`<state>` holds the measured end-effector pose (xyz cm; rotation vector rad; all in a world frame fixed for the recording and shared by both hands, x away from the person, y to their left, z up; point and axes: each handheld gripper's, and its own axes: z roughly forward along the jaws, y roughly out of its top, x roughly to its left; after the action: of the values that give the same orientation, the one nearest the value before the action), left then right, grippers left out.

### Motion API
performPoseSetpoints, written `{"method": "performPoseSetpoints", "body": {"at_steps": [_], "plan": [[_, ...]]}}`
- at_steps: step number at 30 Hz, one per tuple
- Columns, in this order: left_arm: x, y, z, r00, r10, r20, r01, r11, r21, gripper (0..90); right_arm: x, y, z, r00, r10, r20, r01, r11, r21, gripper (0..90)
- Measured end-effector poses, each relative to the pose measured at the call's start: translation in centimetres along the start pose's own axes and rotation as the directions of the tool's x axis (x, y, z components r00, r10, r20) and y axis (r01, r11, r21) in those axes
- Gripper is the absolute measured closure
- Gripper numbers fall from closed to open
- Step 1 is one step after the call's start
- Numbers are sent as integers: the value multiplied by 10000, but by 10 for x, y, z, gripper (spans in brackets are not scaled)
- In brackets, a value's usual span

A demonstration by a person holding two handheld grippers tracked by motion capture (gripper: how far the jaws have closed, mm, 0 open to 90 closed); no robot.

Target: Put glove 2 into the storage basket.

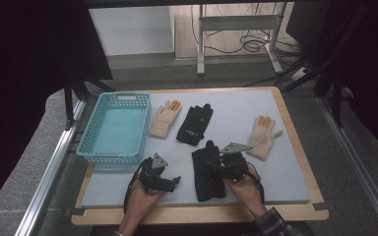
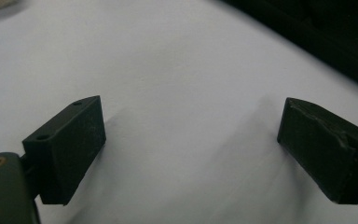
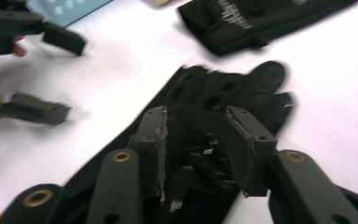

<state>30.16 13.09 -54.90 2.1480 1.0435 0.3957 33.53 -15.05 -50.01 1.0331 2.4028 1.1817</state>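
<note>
A black glove [image 1: 207, 173] lies flat on the grey mat [image 1: 246, 104] near the front edge. My right gripper [image 1: 216, 160] rests over its finger end. In the right gripper view the jaws stand apart above the black glove [image 3: 214, 88], with its fabric in the gap and the pads not pressing on it; my right gripper [image 3: 196, 144] is open. To the glove's left, my left gripper [image 1: 173, 182] is held low over the mat. Its jaws [image 2: 191, 144] stand wide open with bare mat between them.
A turquoise basket [image 1: 115, 125] stands at the mat's left back. Beside it lie a cream glove [image 1: 165, 119] and a second black glove [image 1: 195, 124] [image 3: 247, 18]. Another cream glove [image 1: 262, 136] lies at the right. The left gripper [image 3: 51, 74] is at the left of the right gripper view.
</note>
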Motion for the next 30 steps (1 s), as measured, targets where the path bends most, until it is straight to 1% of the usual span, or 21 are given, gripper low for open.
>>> {"method": "performPoseSetpoints", "body": {"at_steps": [1,2,5,6,7,8,9,10,11,16,18,20,21,22,23,24,25,26,27,29,30], "plan": [[0,0,0,10000,15,5,-15,10000,14,79,-8,1,-2,9999,95,54,-95,10000,9,530],[0,0,0,10000,15,5,-15,10000,14,79,-8,1,-2,9999,95,54,-95,10000,9,530],[0,0,0,10000,14,2,-14,10000,11,79,-18,1,-2,9997,60,246,-63,9999,97,539],[0,0,0,10000,26,3,-26,10000,21,79,-21,0,-2,9995,20,312,-24,9999,129,556],[0,0,0,10000,28,5,-28,10000,24,79,-27,0,-1,9994,99,326,-106,9997,203,602],[0,0,0,10000,11,2,-11,10000,13,79,-27,0,-1,9994,99,326,-106,9997,203,602],[0,0,0,10000,24,5,-24,10000,24,79,-32,0,0,9992,139,367,-149,9995,276,653],[0,0,0,10000,24,5,-24,10000,24,80,-32,0,0,9992,139,367,-149,9995,276,653],[0,0,0,10000,13,3,-13,10000,15,79,-36,0,2,9992,193,349,-204,9993,322,685],[0,0,0,10000,19,5,-20,10000,20,79,-42,1,6,9993,159,350,-174,9990,410,707],[0,0,0,10000,11,2,-11,10000,15,79,-44,3,9,9992,97,384,-113,9991,412,706],[0,0,0,10000,19,7,-19,10000,25,79,-47,6,13,9992,140,365,-156,9989,432,706],[0,0,0,10000,20,6,-20,10000,25,79,-50,11,17,9993,161,337,-175,9989,429,706],[0,0,0,10000,20,6,-20,10000,25,79,-50,11,17,9993,161,337,-175,9989,429,706],[0,0,0,10000,7,4,-7,10000,15,79,-52,16,21,9994,221,281,-233,9988,428,706],[0,0,0,10000,7,4,-7,10000,15,79,-52,16,21,9994,221,281,-233,9988,428,706],[0,0,0,10000,19,6,-19,10000,24,79,-54,22,27,9994,253,247,-264,9987,436,709],[0,0,0,10000,19,6,-19,10000,24,79,-54,22,27,9994,253,247,-264,9987,436,709],[0,0,0,10000,20,7,-20,10000,24,79,-55,28,33,9996,223,191,-232,9986,473,724],[0,0,0,10000,6,3,-6,10000,12,79,-56,36,41,9997,221,100,-226,9985,498,732],[0,0,0,10000,6,3,-6,10000,12,79,-56,36,41,9997,221,100,-226,9985,498,732]]}}
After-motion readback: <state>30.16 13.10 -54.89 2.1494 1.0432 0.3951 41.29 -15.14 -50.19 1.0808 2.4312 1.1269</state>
